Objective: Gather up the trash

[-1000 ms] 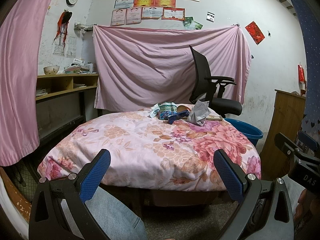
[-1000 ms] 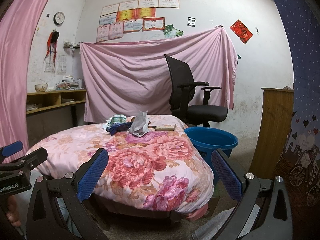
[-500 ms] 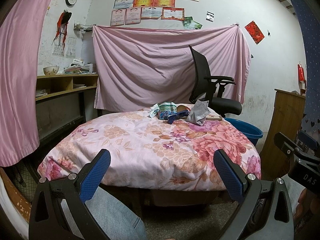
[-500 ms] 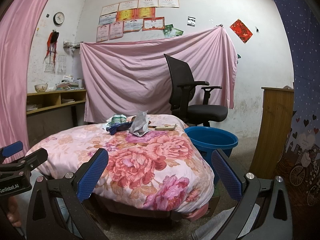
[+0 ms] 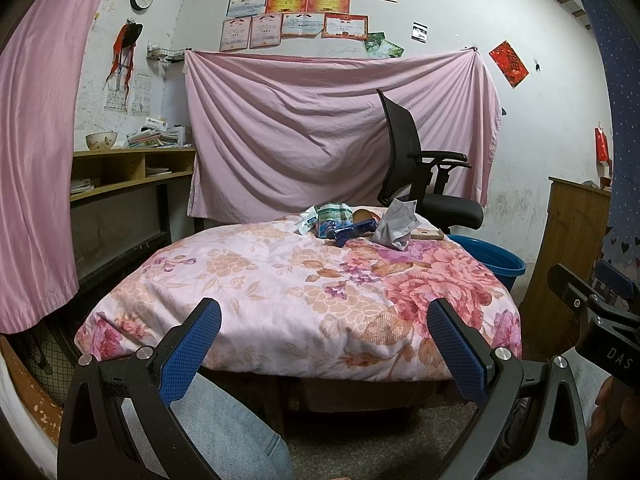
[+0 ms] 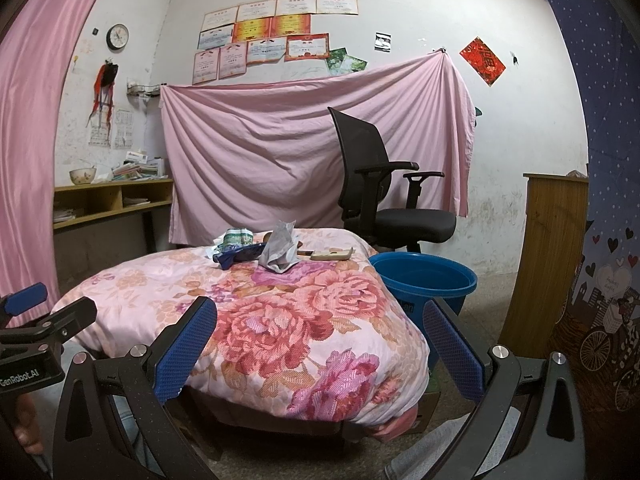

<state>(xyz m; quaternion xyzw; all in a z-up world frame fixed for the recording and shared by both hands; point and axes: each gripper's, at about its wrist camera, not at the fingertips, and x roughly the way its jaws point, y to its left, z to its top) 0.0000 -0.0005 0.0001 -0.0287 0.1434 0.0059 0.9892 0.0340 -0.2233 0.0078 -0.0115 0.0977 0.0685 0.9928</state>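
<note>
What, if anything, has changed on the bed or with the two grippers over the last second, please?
Nothing visibly changed. The left gripper and right gripper stay open and empty, short of the floral quilt; the crumpled grey wrapper, the blue wrapper and the green packet lie where they were, and the blue basin has not moved.

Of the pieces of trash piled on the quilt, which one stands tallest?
The crumpled grey wrapper: it rises to a peak above the others, right of the flat dark blue wrapper and the green-and-white packet behind it.
</note>
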